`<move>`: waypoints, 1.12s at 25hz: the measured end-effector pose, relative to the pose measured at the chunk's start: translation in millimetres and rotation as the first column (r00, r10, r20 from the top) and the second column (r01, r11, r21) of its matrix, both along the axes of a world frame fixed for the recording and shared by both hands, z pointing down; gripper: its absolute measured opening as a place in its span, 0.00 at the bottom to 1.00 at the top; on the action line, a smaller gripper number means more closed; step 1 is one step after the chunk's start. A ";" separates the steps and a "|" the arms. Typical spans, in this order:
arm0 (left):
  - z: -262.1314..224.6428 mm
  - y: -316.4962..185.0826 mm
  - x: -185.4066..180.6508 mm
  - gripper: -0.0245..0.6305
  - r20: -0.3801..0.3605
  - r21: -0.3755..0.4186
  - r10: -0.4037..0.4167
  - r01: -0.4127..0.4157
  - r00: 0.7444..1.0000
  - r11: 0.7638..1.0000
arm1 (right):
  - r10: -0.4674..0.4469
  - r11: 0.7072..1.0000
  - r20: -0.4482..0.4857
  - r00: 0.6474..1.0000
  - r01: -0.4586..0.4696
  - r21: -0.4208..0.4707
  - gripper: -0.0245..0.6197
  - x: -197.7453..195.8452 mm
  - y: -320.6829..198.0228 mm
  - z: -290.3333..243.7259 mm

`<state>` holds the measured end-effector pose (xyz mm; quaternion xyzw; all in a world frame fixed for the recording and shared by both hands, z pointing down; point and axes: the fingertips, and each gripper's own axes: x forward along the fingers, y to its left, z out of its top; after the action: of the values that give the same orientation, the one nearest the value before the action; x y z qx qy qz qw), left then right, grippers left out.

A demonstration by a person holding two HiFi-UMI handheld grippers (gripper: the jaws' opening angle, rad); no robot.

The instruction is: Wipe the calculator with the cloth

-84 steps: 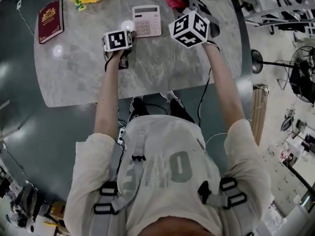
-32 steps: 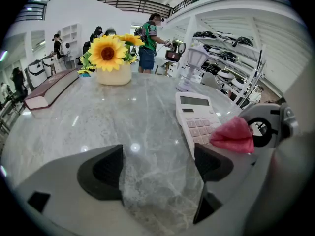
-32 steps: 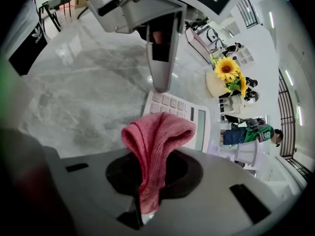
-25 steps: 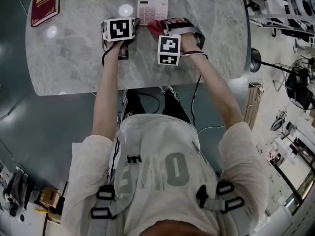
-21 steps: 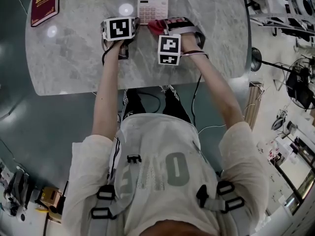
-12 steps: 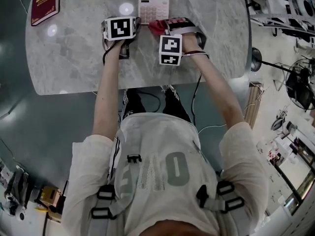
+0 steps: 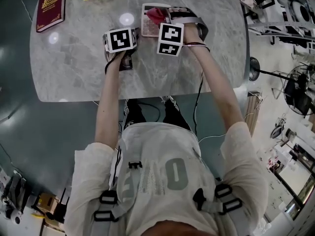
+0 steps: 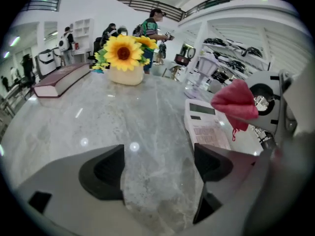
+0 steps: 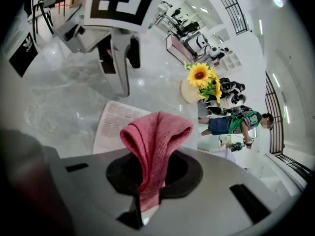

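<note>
Moved: right gripper [image 9: 147, 181] is now carrying the cloth [image 9: 155, 132] over the calculator [image 7: 146, 27].
Right jaws: I'm clamping the red cloth tight.
Left gripper [image 8: 157, 166]: I'm holding it wide apart, empty, just left of the calculator.
Calculator: lying flat on the table [image 7: 197, 63].

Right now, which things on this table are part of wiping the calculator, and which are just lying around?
In the job:
calculator
pink cloth, pinched in the right tongs
left tongs, open and empty, beside the calculator

Just lying about:
red book
sunflowers in their pot
</note>
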<state>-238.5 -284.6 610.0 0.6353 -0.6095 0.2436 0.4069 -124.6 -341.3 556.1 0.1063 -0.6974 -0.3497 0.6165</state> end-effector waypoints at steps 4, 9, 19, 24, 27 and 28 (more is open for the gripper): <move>-18.4 2.4 -23.7 0.72 0.018 0.046 -0.050 0.049 0.999 0.998 | 0.002 1.000 -0.009 1.000 -0.002 0.023 0.12 -14.0 -25.9 -4.3; -27.8 10.4 -54.4 0.72 0.014 0.081 -0.096 0.095 0.995 0.992 | 0.025 1.000 -0.018 1.000 -0.025 0.013 0.12 -29.1 -41.5 7.2; -20.9 16.5 -79.8 0.72 -0.004 0.087 -0.125 0.125 0.992 0.988 | 0.019 1.000 -0.087 0.996 -0.018 0.007 0.12 -38.0 -48.2 27.3; -20.7 14.6 -77.2 0.72 -0.012 0.091 -0.119 0.119 0.993 0.989 | 0.027 1.000 -0.093 0.995 -0.027 0.003 0.12 -37.4 -42.3 30.7; -19.3 14.4 -74.3 0.72 -0.015 0.088 -0.110 0.111 0.994 0.990 | 0.028 0.999 -0.102 0.994 -0.031 -0.029 0.12 -34.8 -35.1 39.8; -18.8 14.9 -73.7 0.72 -0.014 0.087 -0.105 0.106 0.994 0.991 | 0.029 0.999 -0.106 0.994 -0.033 -0.035 0.12 -34.1 -33.3 42.2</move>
<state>-312.2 -269.7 591.2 0.6204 -0.6505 0.1919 0.3939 -158.7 -374.6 598.2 0.0870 -0.6685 -0.3324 0.6596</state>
